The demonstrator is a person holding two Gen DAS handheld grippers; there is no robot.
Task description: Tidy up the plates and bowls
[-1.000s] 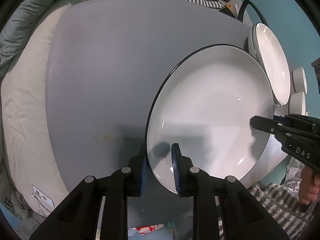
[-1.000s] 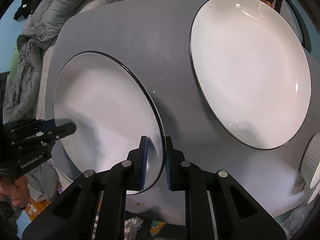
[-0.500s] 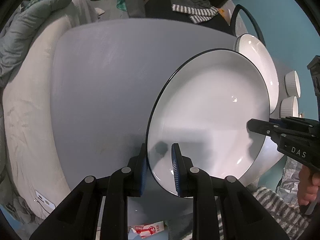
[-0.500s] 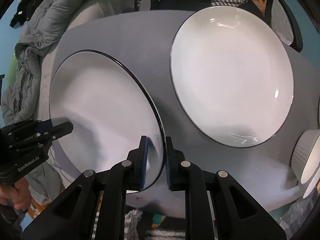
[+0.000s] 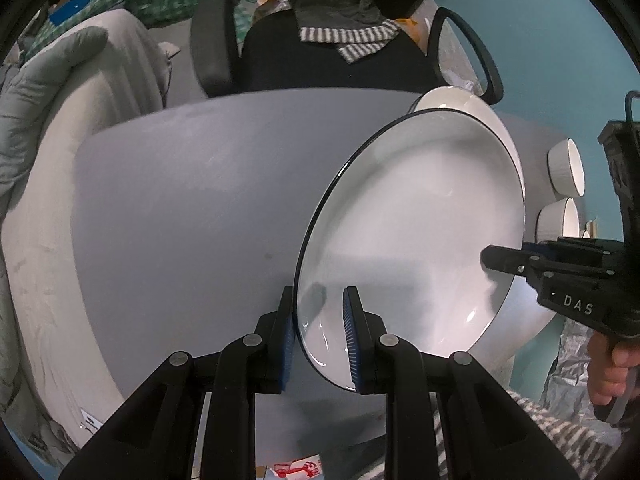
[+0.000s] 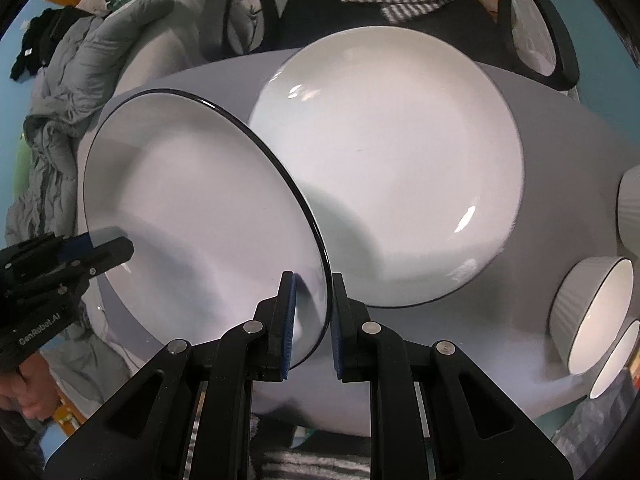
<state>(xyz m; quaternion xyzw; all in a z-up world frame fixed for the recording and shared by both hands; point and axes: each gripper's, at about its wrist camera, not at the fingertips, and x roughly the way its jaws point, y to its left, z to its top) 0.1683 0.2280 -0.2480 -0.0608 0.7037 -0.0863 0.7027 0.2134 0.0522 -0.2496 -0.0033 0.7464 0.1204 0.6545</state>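
A white plate with a thin black rim [image 5: 420, 232] [image 6: 200, 208] hangs tilted above the grey table [image 5: 180, 200], held from both sides. My left gripper [image 5: 318, 320] is shut on its left edge, and my right gripper [image 6: 314, 312] is shut on the opposite edge. Each gripper shows in the other's view: the right gripper [image 5: 504, 260] and the left gripper [image 6: 116, 250]. A second, matching plate [image 6: 392, 168] [image 5: 480, 108] lies on the table, and the held plate's edge overlaps it in both views.
Three white ribbed bowls [image 6: 592, 312] [image 6: 616, 356] [image 6: 630, 208] stand at the table's right edge, two of them seen as bowls [image 5: 566, 172]. A black office chair [image 5: 340, 64] with draped clothes stands behind the table. Grey bedding [image 5: 48, 80] lies to the left.
Both grippers have risen and carried the plate toward the second plate; the held plate now overlaps it. More of the chair and the bowls has come into view.
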